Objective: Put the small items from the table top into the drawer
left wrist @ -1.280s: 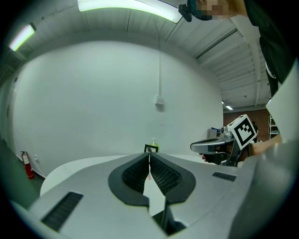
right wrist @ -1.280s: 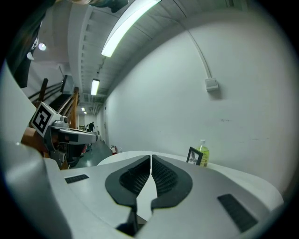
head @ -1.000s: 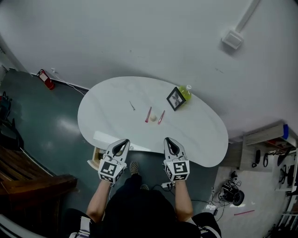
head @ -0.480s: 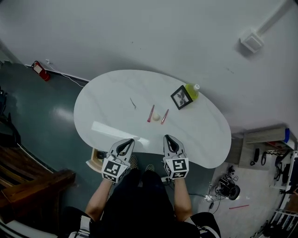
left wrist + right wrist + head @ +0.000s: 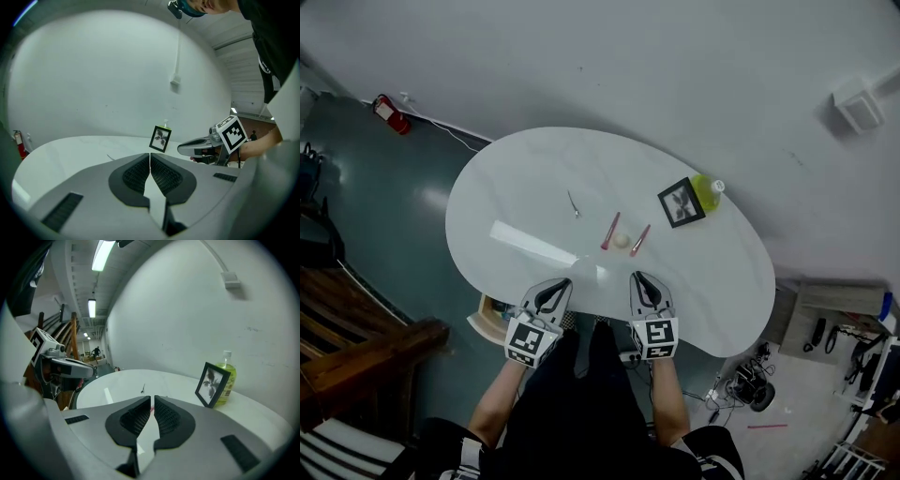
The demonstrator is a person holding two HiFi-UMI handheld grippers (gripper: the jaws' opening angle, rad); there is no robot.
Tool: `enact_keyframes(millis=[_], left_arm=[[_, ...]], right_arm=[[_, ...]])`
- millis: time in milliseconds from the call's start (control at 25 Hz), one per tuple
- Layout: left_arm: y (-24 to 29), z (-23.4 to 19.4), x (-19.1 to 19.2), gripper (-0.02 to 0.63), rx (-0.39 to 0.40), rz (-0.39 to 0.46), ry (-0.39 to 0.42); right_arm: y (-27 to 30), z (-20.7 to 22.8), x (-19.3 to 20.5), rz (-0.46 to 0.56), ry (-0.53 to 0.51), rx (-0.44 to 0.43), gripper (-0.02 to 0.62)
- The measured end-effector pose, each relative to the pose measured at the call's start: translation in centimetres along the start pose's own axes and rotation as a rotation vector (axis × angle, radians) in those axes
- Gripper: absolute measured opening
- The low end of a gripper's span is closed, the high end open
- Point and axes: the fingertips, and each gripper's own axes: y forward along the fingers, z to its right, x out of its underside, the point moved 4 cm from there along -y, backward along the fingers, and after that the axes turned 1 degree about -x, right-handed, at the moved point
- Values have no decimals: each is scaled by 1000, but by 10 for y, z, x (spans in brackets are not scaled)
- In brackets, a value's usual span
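left gripper point(image 5: 554, 285) and right gripper point(image 5: 640, 279) both closed, empty, by white table point(image 5: 516, 183) near edge. small items mid-table: pink stick point(image 5: 610, 231), white ball point(image 5: 622, 241), second pink stick point(image 5: 639, 240), thin metal piece point(image 5: 574, 204).

White table point(image 5: 516, 178): frame point(image 5: 682, 202), bottle point(image 5: 710, 192), pink sticks point(image 5: 610, 231), ball point(image 5: 622, 241), thin item point(image 5: 573, 203).

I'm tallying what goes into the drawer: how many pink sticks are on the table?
2. The left pink stick lies just left of the pale ball, the right pink stick just right of it. None seems hidden.
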Motion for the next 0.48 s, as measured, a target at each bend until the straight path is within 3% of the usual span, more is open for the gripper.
enact_keyframes(millis=[480], left_arm=[[29,-14,26,21,-133,-61,-97]], right_arm=[[75,28,37,-124,-9,-148,40]])
